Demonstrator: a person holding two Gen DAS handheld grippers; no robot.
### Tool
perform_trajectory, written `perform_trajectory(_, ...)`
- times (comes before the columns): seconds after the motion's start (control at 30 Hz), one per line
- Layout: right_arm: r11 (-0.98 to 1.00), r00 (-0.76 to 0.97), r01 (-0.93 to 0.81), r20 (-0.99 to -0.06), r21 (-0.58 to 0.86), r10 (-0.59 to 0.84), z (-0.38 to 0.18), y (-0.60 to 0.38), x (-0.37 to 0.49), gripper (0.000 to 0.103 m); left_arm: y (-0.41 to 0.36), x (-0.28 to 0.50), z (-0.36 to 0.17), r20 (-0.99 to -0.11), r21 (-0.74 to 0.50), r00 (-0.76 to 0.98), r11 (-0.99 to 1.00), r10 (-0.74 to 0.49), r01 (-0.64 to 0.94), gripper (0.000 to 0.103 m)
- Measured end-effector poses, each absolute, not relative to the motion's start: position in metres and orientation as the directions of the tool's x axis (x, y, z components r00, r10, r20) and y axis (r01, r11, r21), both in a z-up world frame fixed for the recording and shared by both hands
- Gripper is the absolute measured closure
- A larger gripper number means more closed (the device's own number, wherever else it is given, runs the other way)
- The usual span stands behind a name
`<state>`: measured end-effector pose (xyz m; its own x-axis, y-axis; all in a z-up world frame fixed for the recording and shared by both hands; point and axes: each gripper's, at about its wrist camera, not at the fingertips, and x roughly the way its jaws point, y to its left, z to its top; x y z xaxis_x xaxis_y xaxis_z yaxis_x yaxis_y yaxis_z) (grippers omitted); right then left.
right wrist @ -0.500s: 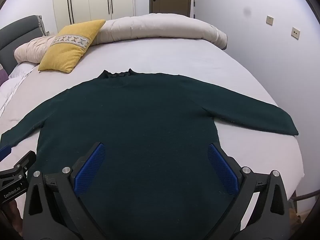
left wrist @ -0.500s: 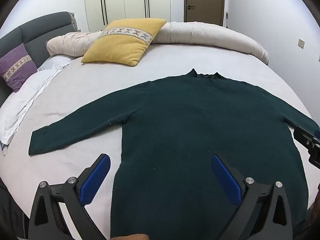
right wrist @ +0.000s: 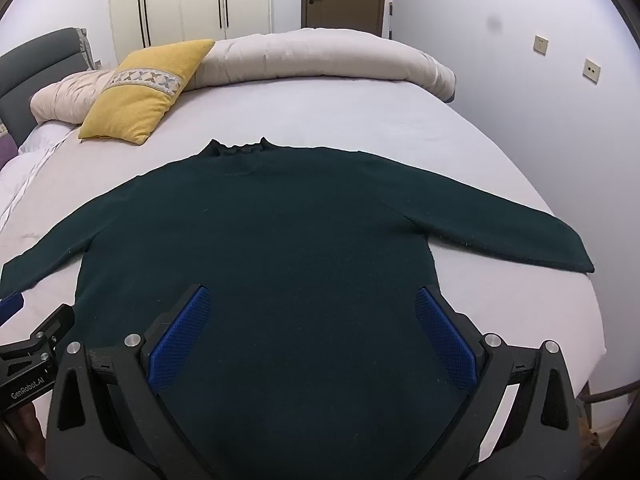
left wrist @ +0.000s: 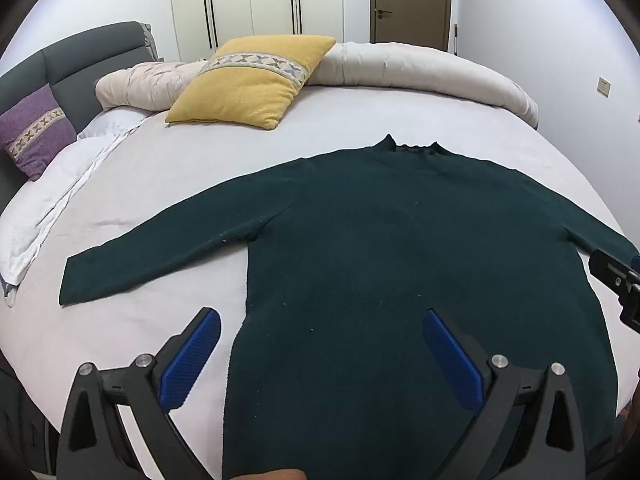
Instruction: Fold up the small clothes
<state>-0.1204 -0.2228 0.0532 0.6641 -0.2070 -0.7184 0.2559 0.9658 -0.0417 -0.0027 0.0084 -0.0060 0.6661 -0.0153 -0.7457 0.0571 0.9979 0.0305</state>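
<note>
A dark green long-sleeved sweater [left wrist: 400, 248] lies flat on the bed, collar away from me and both sleeves spread out; it also shows in the right wrist view [right wrist: 280, 240]. My left gripper [left wrist: 320, 320] is open and empty, held above the sweater's lower left side, its left finger over bare sheet. My right gripper [right wrist: 310, 298] is open and empty above the sweater's lower right part. The right gripper's body shows at the right edge of the left wrist view [left wrist: 618, 280]. The left gripper's body shows at the lower left of the right wrist view [right wrist: 36, 356].
The bed [left wrist: 180, 184] has a pale sheet. A yellow cushion [left wrist: 248, 80], a rolled beige duvet [left wrist: 420, 68] and a purple cushion [left wrist: 32, 132] lie at the far side. A white towel [left wrist: 36, 224] lies at the left. The wall [right wrist: 560, 128] runs close along the right.
Both grippers have shifted slightly; the view of the sweater is almost the same. Both stay open and empty.
</note>
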Motion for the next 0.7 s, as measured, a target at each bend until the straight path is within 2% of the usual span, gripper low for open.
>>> perform_trajectory(0.7, 0.968, 0.658, 0.249, -0.727, -0.035, -0.196, 0.0492, -0.2163, -0.1174, 0.000, 0.0121, -0.0030, -0.0045, -0.746, 0.033, 0.666, 0.998, -0.011, 0.053, 0.000)
